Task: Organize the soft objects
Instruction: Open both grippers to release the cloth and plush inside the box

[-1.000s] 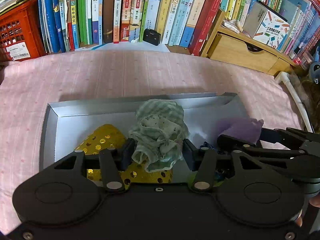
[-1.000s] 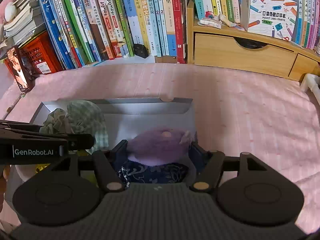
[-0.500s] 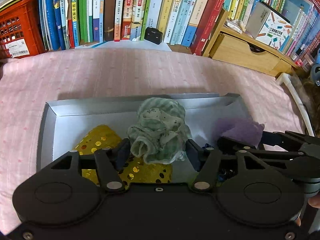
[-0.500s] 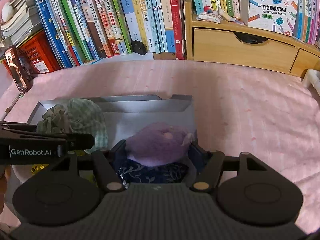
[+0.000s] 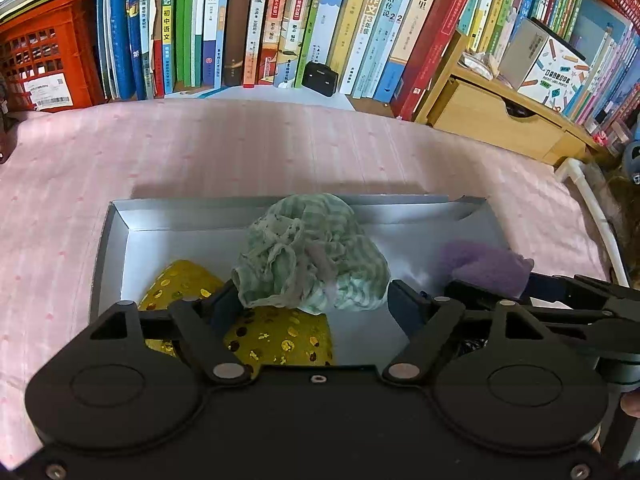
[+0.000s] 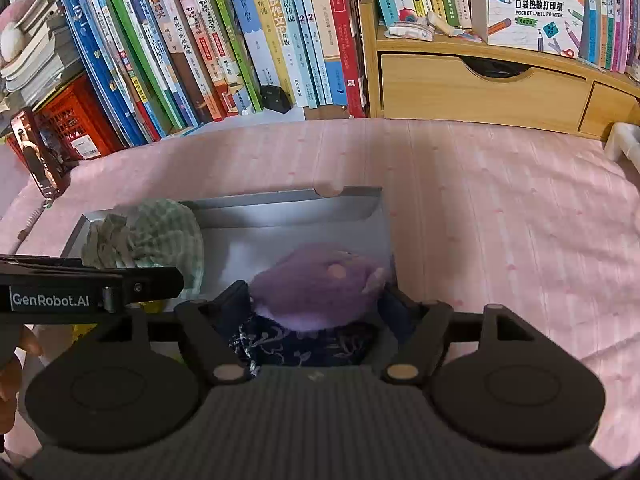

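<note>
Pink bedding, green cloth between opening left tool

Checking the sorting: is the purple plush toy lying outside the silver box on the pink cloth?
No. The purple plush toy lies inside the silver box, on a dark patterned cloth.

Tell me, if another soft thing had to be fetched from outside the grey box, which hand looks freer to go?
Probably the left. The left gripper is opening and one finger is already clear of the green cloth lying in the grey box. The right gripper is opening too, but its fingers look close against the purple plush.
</note>
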### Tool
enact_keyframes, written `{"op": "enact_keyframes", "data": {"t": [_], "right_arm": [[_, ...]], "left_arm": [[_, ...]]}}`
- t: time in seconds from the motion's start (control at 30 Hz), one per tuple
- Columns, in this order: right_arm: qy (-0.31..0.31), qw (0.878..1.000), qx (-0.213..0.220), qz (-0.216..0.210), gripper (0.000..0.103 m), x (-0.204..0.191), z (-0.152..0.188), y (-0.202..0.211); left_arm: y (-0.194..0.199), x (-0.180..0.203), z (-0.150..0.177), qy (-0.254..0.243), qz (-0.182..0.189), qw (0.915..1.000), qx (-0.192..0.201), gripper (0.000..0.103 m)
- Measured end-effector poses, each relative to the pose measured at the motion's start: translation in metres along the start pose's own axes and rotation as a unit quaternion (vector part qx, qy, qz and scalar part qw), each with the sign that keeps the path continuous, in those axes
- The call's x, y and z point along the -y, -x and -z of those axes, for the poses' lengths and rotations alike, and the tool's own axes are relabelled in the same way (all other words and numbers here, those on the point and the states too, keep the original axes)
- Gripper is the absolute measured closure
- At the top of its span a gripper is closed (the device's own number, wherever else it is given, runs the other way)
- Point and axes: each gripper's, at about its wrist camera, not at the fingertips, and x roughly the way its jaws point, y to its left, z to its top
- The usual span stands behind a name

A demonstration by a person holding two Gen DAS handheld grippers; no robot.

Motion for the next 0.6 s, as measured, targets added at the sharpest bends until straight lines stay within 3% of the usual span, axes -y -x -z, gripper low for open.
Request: {"op": "enact_keyframes", "data": {"t": [0.5,0.6], "right_arm": [[0.009,1.000,0.012,0.004,0.017,-0.004,-0.002,0.014],[0.009,1.000,0.018,0.013,0.013,-0.004,-0.001,0.018]], "left_arm": [[0.012,-0.002,0.004,0.007,0.002,1.0000,0.002,0.021],[0.016,-0.004,0.005,0.011,0.006,0.9999,0.001,0.021]]}}
